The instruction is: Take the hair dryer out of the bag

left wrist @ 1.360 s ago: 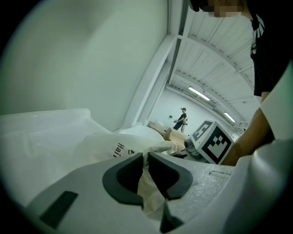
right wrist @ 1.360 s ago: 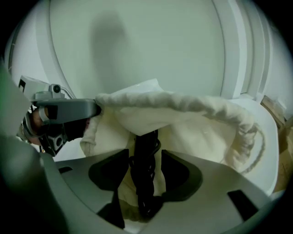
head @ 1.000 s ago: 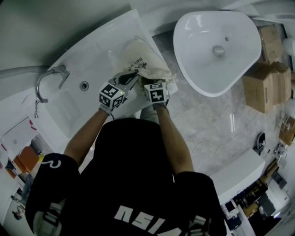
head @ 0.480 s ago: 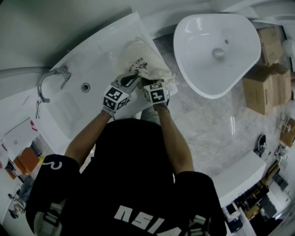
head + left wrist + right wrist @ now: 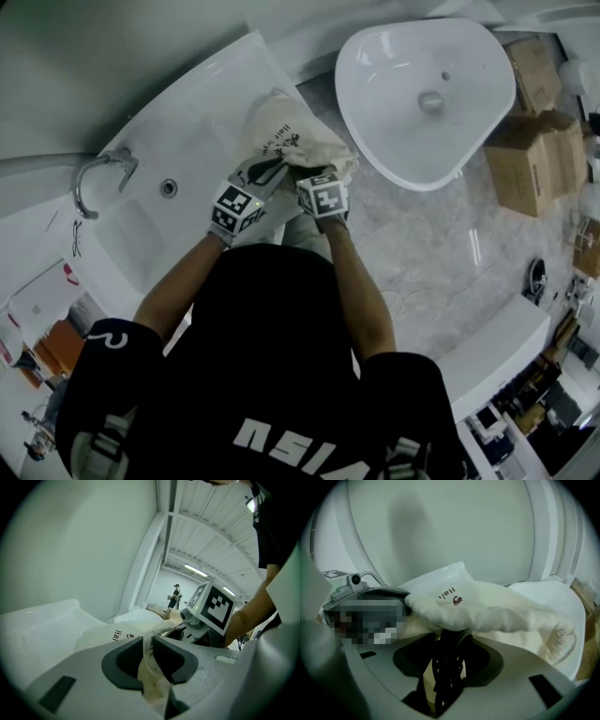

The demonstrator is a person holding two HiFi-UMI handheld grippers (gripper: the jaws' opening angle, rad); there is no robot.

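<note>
Beside the basin [image 5: 375, 80], bag [image 5: 281, 127] lies mouth toward person [image 5: 272, 375]; left gripper [image 5: 148, 648] fingers [image 5: 123, 660], loosening, pinch it; right gripper [image 5: 449, 660], tightened, clamps cord [image 5: 446, 679].

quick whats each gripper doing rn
left gripper: pinching the bag, jaws just opened a little
right gripper: jaws just closed on a black cord from the bag

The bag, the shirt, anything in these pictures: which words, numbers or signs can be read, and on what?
"Hai" on the bag, right gripper view; rest folded under.
"Ha" on the bag, left gripper view; rest hidden.
Bag print, head view: too small.
Shirt: white letters, upside down, partly cut off; not readable.
Cubes: black-and-white squares, no words.
</note>
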